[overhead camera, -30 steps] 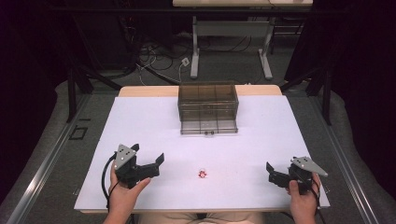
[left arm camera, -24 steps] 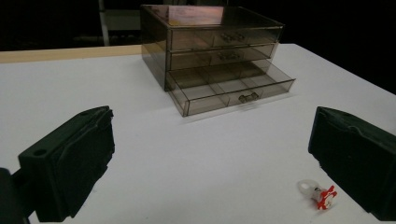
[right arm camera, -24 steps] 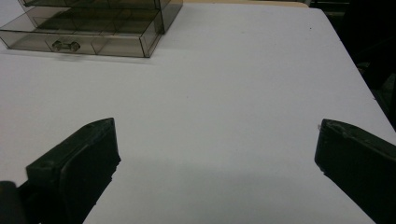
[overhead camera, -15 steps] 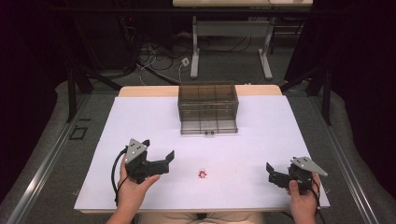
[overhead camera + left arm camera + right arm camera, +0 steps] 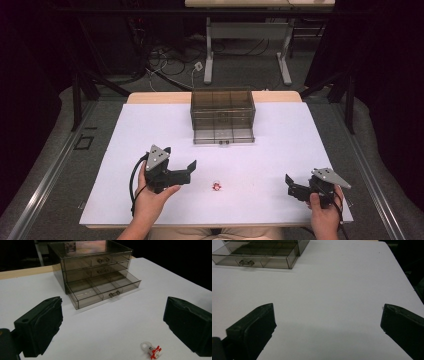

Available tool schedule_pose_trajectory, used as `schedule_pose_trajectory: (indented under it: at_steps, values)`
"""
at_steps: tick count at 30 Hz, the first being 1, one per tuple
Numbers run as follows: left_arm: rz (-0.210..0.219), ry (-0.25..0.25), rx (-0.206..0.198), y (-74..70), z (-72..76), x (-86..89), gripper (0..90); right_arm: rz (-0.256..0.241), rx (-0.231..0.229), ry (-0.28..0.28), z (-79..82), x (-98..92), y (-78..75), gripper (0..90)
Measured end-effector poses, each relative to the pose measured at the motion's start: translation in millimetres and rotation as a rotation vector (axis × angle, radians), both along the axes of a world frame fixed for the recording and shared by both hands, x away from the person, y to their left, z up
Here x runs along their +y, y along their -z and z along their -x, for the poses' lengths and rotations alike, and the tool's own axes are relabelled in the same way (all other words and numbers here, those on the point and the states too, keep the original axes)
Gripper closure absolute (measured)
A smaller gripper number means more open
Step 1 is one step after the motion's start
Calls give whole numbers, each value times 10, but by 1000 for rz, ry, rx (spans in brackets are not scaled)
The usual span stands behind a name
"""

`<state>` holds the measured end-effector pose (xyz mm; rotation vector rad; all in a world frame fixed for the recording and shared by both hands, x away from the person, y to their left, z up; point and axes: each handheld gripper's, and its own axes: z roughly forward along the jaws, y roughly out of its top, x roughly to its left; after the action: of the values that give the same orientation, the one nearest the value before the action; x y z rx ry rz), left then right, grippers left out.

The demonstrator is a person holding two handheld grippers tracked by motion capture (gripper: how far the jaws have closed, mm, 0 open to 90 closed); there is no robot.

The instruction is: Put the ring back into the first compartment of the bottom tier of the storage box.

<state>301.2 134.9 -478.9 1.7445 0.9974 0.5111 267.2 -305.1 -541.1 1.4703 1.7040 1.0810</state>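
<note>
A small clear ring with a red piece (image 5: 217, 186) lies on the white table (image 5: 280, 160), in front of centre. My left gripper (image 5: 189, 170) is open just left of it, jaws pointing right toward it. In the left gripper view the ring (image 5: 151, 349) sits low between the wide-apart jaws, nearer the right one. A smoky clear drawer box (image 5: 222, 116) stands at the back centre with its bottom drawer (image 5: 103, 288) pulled out. My right gripper (image 5: 292, 187) rests open near the front right edge, with nothing between its jaws.
The drawer box has three tiers, and the upper two are closed. The open drawer (image 5: 254, 257) also lies at the top left of the right gripper view. Beyond the table are desk legs and cables on the floor (image 5: 170, 60).
My left gripper has moved right across the table toward the small ring, staying open. The right gripper has held still.
</note>
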Motion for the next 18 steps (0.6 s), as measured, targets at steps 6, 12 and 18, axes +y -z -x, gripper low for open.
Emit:
schedule_pose_trajectory:
  at_steps: [6,12,18]
  values:
    - [5,12,-3,-44,-13,-63,46,5,1,-1,-2,-7,2,0]
    - [4,26,-5,-82,-29,-163,60,5,1,-2,-2,-9,2,0]
    - [-13,47,1,-75,-51,-287,84,-9,-4,1,-8,-7,8,0]
